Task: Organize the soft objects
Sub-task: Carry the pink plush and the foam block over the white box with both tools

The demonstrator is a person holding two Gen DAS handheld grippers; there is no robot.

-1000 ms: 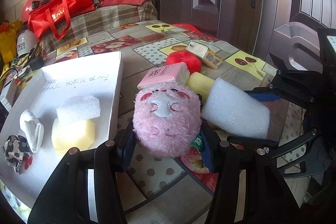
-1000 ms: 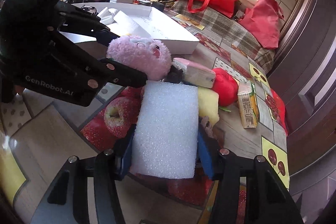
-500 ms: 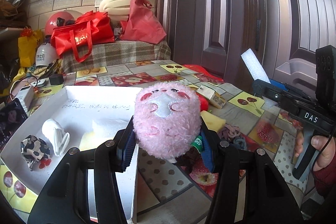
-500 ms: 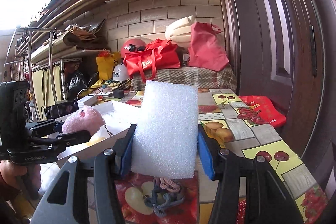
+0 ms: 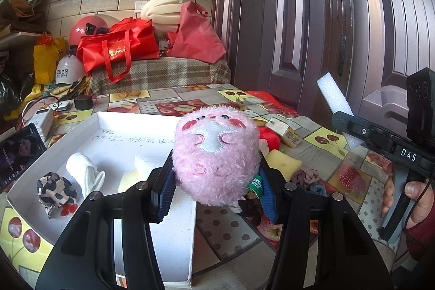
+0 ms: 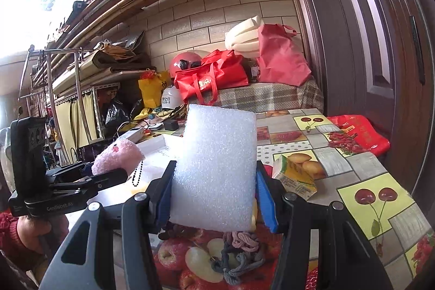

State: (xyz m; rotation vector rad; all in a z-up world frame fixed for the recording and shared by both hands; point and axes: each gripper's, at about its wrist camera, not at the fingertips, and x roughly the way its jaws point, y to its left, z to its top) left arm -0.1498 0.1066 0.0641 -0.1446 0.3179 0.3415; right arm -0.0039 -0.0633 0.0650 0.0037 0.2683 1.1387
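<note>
While the left claw (image 5: pixel 214 195) grips a fuzzy pink plush (image 5: pixel 216 156), the right claw (image 6: pixel 214 200) clamps seemingly rectangular white foam (image 6: pixel 216 167).

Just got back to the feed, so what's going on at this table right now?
A person is sorting soft things with a handheld gripper in each hand. The left gripper is clamped on a pink plush toy, held up beside the white tray, which already holds foam pieces, a white roll and a patterned cloth. The right gripper grips a white foam block above the table. A yellow sponge, a red plush and tangled cords are not yet in the tray.
</note>
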